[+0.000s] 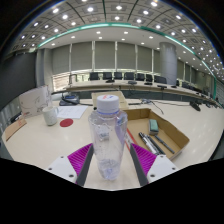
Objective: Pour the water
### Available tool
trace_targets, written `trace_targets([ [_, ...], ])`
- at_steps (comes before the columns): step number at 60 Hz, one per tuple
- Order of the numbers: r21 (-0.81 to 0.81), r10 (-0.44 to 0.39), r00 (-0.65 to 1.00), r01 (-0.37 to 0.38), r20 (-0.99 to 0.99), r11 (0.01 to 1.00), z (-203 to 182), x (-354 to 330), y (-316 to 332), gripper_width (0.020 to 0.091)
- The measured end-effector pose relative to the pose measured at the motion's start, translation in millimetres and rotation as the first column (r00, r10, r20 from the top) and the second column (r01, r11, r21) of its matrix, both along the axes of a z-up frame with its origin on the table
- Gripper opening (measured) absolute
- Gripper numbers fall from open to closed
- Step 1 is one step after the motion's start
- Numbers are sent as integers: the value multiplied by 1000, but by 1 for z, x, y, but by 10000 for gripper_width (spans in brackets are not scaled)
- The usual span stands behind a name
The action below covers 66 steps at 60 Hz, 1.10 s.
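Magenta pads (84,158) of the gripper (112,160) clamp a capped clear bottle (107,135) upright between them; cardboard box (155,130) just beyond, white cup (50,115) farther off on the table (40,145): cap on blocks pouring, slick plastic may slip when tilted.

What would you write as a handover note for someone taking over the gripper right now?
Gripper: both pink-padded fingers sit against the sides of the clear water bottle, apparently shut on it. The bottle is upright and its white cap is on.
A white cup stands on the table, beyond the fingers to the left. An open cardboard box with tools lies to the right.
Done: bottle gripped.
Left: the cap looks closed, so it probably has to come off; then carry the bottle to the cup and pour.
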<state>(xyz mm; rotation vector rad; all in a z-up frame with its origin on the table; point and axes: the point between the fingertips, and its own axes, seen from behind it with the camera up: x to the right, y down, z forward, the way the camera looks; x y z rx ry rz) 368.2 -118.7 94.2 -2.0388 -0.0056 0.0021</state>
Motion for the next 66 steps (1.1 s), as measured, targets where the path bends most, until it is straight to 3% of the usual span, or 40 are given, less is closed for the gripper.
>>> trace_targets([
  [9,28,26,999,-26,27,999,-6,-10,14,515],
  [23,37,-23,997,20,80,999,-1,-1,18,350],
  [38,8,-67,980,67,186,998,27,-9,42,349],
  [51,90,-84,900,50,429,995,110,-53,103,349],
  [66,119,-67,519,-69,852,990,172,-144,201,346],
])
